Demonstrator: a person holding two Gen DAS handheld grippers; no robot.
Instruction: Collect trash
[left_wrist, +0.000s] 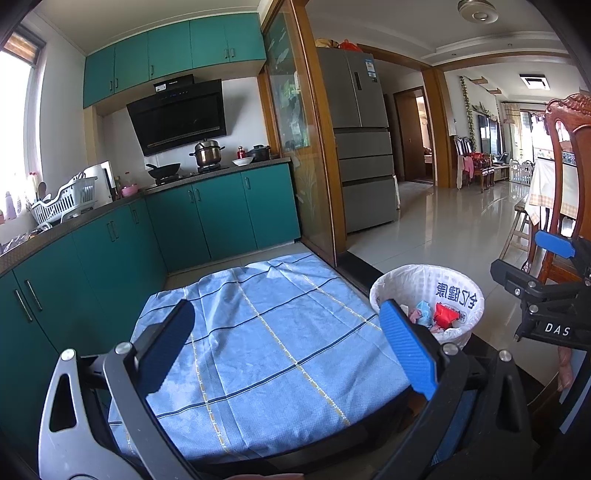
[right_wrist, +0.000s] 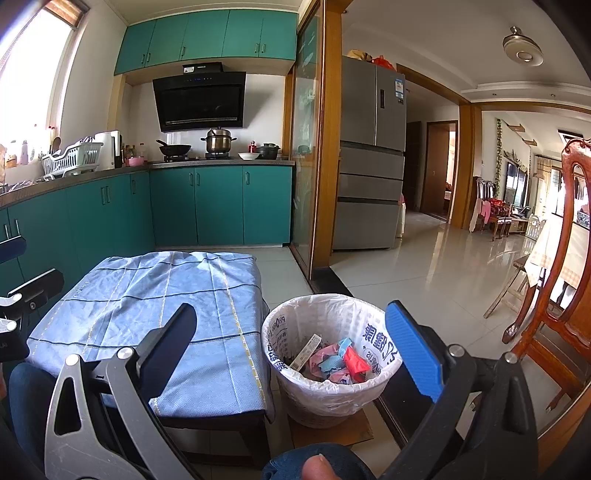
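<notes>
Trash (right_wrist: 334, 360) piled in lined wastebasket (right_wrist: 291, 384) just off counter's (right_wrist: 147, 295) right edge; left tongs (left_wrist: 288, 347), right tongs (right_wrist: 291, 350) both spread, empty.

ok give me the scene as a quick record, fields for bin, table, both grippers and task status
bin: white-lined waste basket on the floor beside the table, holding crumpled pink, blue and red scraps
table: low table covered by blue checked cloth, no trash visible on it
left gripper: open, empty, over the cloth
right gripper: open, empty, facing the bin
task status: visible trash is in the bin
</notes>
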